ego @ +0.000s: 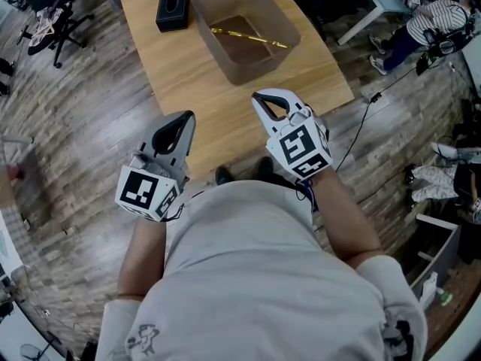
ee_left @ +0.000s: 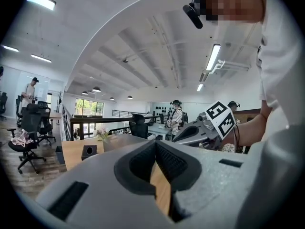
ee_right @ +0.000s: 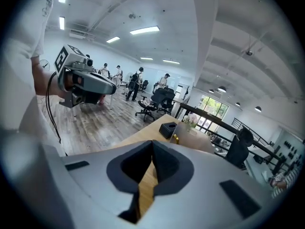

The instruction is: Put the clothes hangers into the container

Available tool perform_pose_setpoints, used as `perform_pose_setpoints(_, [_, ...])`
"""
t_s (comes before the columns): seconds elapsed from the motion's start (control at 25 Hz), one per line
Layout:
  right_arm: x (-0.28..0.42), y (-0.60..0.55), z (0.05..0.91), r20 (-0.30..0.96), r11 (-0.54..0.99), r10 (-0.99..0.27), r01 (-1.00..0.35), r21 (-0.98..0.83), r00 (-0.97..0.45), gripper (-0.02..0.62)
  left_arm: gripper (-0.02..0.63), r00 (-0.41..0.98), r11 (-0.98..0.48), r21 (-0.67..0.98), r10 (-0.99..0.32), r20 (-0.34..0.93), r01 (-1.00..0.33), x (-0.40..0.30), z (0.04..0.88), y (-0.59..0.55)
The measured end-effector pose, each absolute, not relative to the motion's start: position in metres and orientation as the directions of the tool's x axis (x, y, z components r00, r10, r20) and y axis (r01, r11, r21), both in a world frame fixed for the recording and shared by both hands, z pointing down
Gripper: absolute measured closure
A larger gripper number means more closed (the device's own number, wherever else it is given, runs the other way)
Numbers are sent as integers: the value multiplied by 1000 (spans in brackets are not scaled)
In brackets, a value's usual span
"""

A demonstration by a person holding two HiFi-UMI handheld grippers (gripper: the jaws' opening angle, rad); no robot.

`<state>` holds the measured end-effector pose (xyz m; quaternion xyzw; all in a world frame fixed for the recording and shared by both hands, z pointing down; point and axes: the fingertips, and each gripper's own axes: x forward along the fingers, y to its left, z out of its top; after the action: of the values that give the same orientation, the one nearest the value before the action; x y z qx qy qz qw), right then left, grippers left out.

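Both grippers are empty: the left gripper and the right gripper each have their fingers pressed together with nothing between them. Under and just ahead of the fingertips we see bare wooden table, with its left edge beside the left fingers. Farther ahead stands the container, with a gold clothes hanger lying inside it. A black box sits just beside the container, ahead of the left fingers. Office chairs stand well off to the left.
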<state>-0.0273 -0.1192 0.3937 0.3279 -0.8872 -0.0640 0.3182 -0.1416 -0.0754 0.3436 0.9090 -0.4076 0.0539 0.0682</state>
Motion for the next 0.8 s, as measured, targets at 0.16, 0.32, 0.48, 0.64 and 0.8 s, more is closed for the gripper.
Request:
perform_pose_setpoints(0.16, [-11, -114, 390, 504, 776, -624, -550, 309, -597, 589, 600, 663, -660, 79, -732, 157, -747, -125, 344, -75])
perform_pose_setpoints(0.32, [8, -112, 387, 489, 785, -612, -552, 282, -621, 589, 600, 658, -655, 77, -735, 161, -751, -105, 343, -78])
perform_pose_setpoints(0.48, [33, -112, 383, 476, 801, -591, -545, 248, -651, 589, 600, 649, -647, 72, -742, 169, -759, -77, 342, -81])
perform_pose_setpoints(0.64, [62, -114, 384, 471, 817, -569, -528, 231, -674, 589, 600, 631, -630, 67, -756, 176, -774, -48, 340, -80])
perform_pose_setpoints(0.8, [90, -115, 384, 459, 835, -544, -507, 213, -703, 589, 600, 604, -604, 65, -775, 185, -794, -20, 342, -79])
